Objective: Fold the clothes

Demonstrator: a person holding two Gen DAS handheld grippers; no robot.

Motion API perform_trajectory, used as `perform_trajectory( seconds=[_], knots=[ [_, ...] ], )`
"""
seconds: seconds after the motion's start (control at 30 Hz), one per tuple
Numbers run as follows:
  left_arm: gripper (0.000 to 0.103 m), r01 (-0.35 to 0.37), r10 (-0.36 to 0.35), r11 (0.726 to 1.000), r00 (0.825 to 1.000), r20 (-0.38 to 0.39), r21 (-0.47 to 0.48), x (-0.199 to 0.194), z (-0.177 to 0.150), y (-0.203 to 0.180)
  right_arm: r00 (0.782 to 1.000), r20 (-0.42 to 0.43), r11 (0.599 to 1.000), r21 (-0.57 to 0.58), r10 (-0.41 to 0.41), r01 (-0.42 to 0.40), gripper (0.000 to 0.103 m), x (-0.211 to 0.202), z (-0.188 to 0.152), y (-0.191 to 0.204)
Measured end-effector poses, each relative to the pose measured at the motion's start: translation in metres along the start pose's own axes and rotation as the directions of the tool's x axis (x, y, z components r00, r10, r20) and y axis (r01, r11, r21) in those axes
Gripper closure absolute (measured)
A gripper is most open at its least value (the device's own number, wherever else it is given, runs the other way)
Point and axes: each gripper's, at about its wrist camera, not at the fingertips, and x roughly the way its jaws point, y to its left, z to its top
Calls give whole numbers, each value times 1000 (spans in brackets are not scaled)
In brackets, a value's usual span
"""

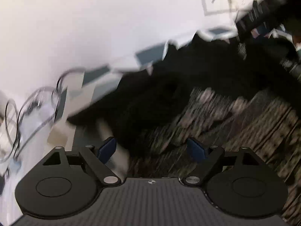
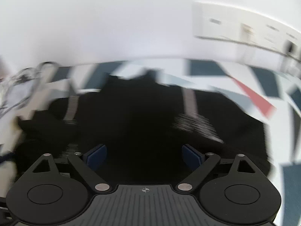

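Observation:
Both views are smeared by motion. A black garment (image 1: 169,94) lies spread across a patterned cover, and part of it shows a mottled brown and grey print (image 1: 235,116). My left gripper (image 1: 153,148) is open above the garment's near edge, nothing between its blue pads (image 1: 108,148). In the right wrist view the same black garment (image 2: 141,116) fills the middle, with two pale strips (image 2: 190,101) and a speckled patch on it. My right gripper (image 2: 144,157) is open just over the black fabric, its jaws wide apart and empty.
The cover (image 2: 207,69) underneath has white, dark teal and red geometric shapes. A tangle of cables (image 1: 28,109) lies at the left by a white wall (image 1: 94,18). A white wall panel (image 2: 235,28) with sockets sits at the upper right.

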Motion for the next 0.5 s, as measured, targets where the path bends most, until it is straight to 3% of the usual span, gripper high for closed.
perform_trajectory(
  seconds=[0.07, 0.1, 0.13, 0.23, 0.3, 0.43, 0.5],
  knots=[
    [23, -2, 3, 998, 1000, 9, -66, 4, -9, 9, 999, 12, 995, -98, 37, -36, 20, 7, 10, 29],
    [26, -6, 6, 993, 1000, 0, -118, 5, -10, 15, 997, 18, 985, -156, 69, -66, 34, 11, 15, 46],
    [28, -18, 15, 986, 1000, -14, -169, 7, -11, 21, 994, 15, 974, -204, 107, -102, 38, 14, 20, 63],
    [28, -81, 73, 951, 997, -38, -298, 12, -15, 39, 979, 13, 919, -349, 201, -184, 39, 23, 29, 118],
    [23, -96, 85, 924, 995, -47, -371, 16, -19, 50, 968, 4, 859, -463, 251, -221, 38, 32, 29, 157],
    [18, -98, 83, 894, 995, -52, -437, 18, -25, 61, 974, -44, 743, -640, 221, -197, 28, 66, 23, 228],
    [18, -99, 83, 891, 995, -54, -444, 19, -26, 63, 984, -72, 708, -686, 162, -166, 34, 88, 18, 254]
  ],
)
